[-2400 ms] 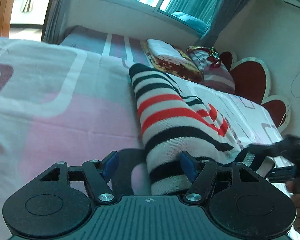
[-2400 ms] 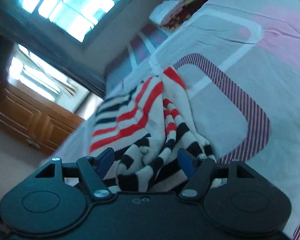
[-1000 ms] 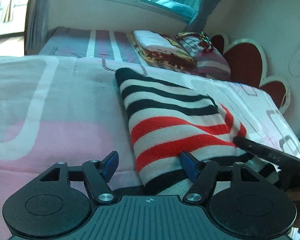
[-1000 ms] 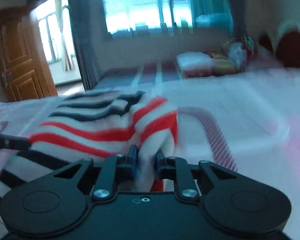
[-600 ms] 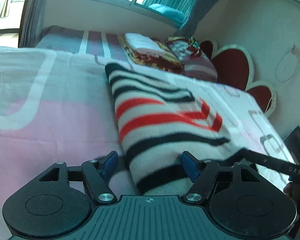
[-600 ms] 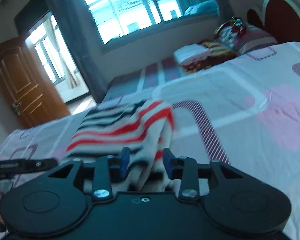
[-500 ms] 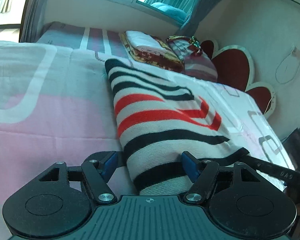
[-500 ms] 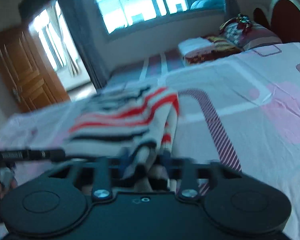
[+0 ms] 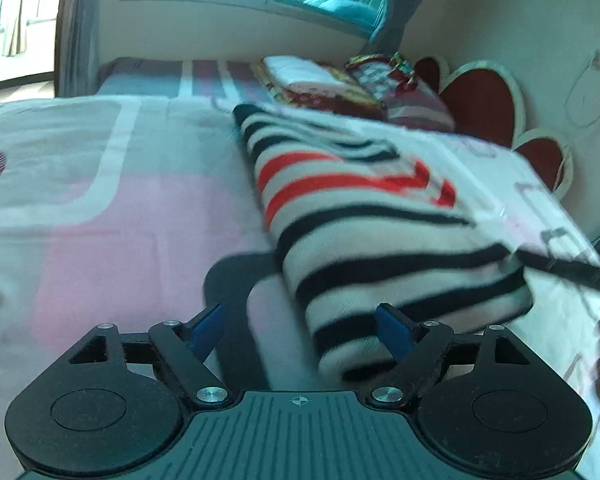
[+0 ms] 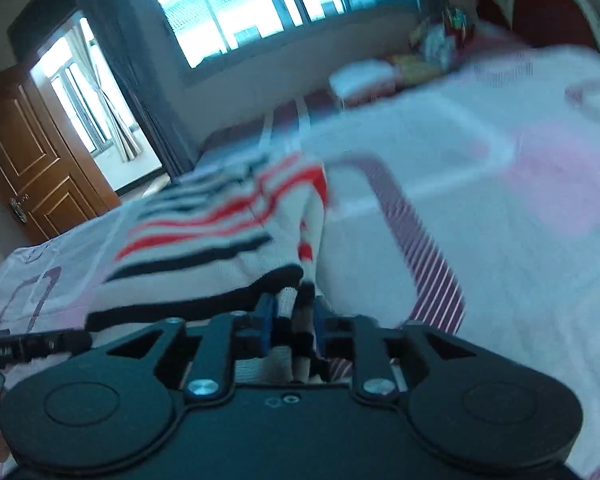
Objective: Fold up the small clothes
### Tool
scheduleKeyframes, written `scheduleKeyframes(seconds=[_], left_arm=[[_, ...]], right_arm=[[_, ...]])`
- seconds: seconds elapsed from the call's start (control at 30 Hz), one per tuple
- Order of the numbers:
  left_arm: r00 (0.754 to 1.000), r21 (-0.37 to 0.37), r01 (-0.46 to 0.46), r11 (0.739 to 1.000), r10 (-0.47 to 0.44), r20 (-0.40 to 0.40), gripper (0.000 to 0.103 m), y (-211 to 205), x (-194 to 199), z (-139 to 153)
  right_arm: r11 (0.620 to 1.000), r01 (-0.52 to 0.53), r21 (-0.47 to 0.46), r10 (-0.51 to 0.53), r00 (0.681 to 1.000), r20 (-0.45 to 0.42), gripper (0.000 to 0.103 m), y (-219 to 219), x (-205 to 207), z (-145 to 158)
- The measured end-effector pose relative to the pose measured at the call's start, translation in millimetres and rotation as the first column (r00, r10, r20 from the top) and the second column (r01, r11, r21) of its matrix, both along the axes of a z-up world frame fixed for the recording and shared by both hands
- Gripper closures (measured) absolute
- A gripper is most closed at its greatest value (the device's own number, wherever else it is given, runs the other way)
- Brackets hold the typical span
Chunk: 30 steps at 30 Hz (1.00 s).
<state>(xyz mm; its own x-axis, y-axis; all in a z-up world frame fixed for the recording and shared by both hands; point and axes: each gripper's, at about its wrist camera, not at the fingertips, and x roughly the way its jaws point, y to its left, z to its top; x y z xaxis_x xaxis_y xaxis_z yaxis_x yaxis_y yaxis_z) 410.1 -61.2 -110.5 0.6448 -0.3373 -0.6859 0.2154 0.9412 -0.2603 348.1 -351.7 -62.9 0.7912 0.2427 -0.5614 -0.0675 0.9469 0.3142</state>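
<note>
A small knit sweater (image 9: pixel 364 216) with white, black and red stripes lies folded lengthwise on the pink and white bedsheet (image 9: pixel 100 216). My left gripper (image 9: pixel 300 328) is open, its blue pads (image 9: pixel 206 326) apart on either side of the sweater's near left edge, holding nothing. In the right wrist view the sweater (image 10: pixel 220 236) lies ahead, and my right gripper (image 10: pixel 290 320) is shut on its near striped corner. The right gripper's finger shows in the left wrist view (image 9: pixel 560 268) at the sweater's right edge.
Folded blankets and pillows (image 9: pixel 328 84) lie at the far end of the bed, by a red scalloped headboard (image 9: pixel 484 96). A window (image 10: pixel 240 4) and a wooden door (image 10: pixel 32 160) are beyond the bed. Both views are motion-blurred.
My right gripper opened briefly, then closed again on the sweater's near corner. The left gripper stayed open and drew back a little toward the sweater's near end.
</note>
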Motion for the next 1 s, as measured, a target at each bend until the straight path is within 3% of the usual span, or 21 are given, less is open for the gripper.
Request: scheduleKeyframes(seconds=[0.1,0.17,0.23,0.33,0.53,0.67,0.73,0.8,0.9,0.97,1.0], left_arm=[[0.999,-0.026,-0.030,0.999,0.030,-0.024,0.021,4,-3,-10],[0.999,-0.013,-0.031,0.999,0.031,-0.020,0.021,2,-6,-10],[1.000,0.004,-0.024,1.000,0.025,-0.020,0.021,0,-10,-9],[1.000,0.018,-0.020,1.000,0.021,-0.022,0.021,1,-14,-8],[1.000,0.077,0.001,0.997,-0.001,-0.001,0.021,-5,-21,3],[1.000,0.090,-0.002,0.996,0.000,0.022,0.021,-7,-24,14],[0.999,0.077,0.002,0.997,-0.004,0.035,0.021,-6,-23,20],[0.998,0.065,0.015,0.998,-0.019,0.063,0.021,-4,-19,27],[0.997,0.052,0.021,0.998,-0.025,0.071,0.021,1,-1,33],[0.999,-0.006,0.022,1.000,-0.022,0.046,0.021,9,16,33],[1.000,-0.071,0.022,0.997,-0.022,0.010,0.021,16,29,30]], right_arm=[[0.997,-0.063,-0.040,0.065,0.997,0.051,0.080,9,-9,10],[0.989,-0.080,-0.121,0.077,0.997,-0.027,0.082,18,4,-5],[0.974,-0.087,-0.211,0.061,0.990,-0.123,0.076,23,16,-26],[0.987,-0.031,-0.159,0.009,0.991,-0.136,0.061,13,22,-28],[0.995,-0.008,-0.099,-0.002,0.995,-0.104,0.059,6,11,-8],[0.993,-0.010,-0.115,-0.001,0.996,-0.091,0.057,5,4,2],[0.994,-0.012,-0.105,0.004,0.997,-0.073,0.053,5,6,5],[0.998,-0.018,-0.067,0.014,0.998,-0.060,0.043,2,4,9],[1.000,-0.016,0.003,0.016,0.998,-0.055,0.038,-6,8,13],[1.000,0.013,-0.010,-0.014,0.996,-0.084,0.038,-9,18,14],[0.999,0.031,-0.024,-0.034,0.994,-0.108,0.039,-11,27,14]])
